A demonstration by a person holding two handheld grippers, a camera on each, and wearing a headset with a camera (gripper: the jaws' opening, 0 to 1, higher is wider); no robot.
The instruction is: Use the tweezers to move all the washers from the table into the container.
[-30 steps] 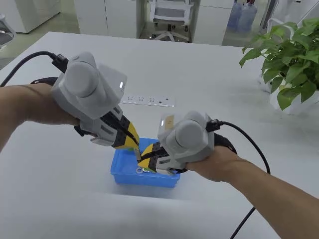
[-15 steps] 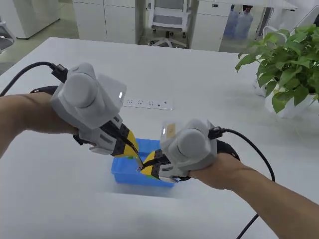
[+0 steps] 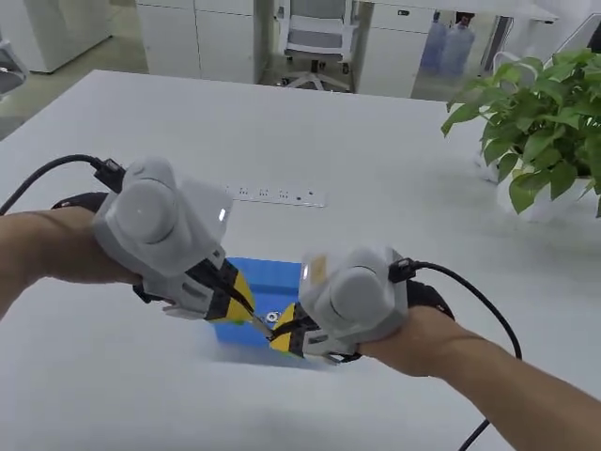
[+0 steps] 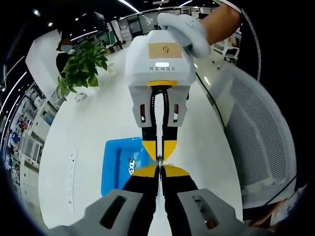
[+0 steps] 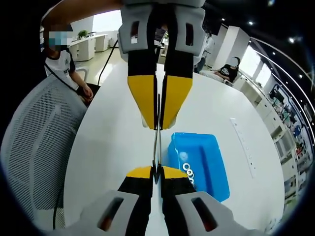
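You are drawing the left gripper [image 3: 252, 308] and right gripper [image 3: 282, 335], both clenched tip-to-tip on the tweezers [image 5: 157, 147], back to the 6 o'clock edge of the blue container [image 3: 268, 275], where washers [image 5: 187, 169] are lying inside, so a drop is probably finishing.

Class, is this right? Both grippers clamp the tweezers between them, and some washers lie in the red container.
One detail is wrong. The container is blue, not red, as the right gripper view shows. The rest stands: washers lie in it, and the left gripper and right gripper both clamp the tweezers between them.
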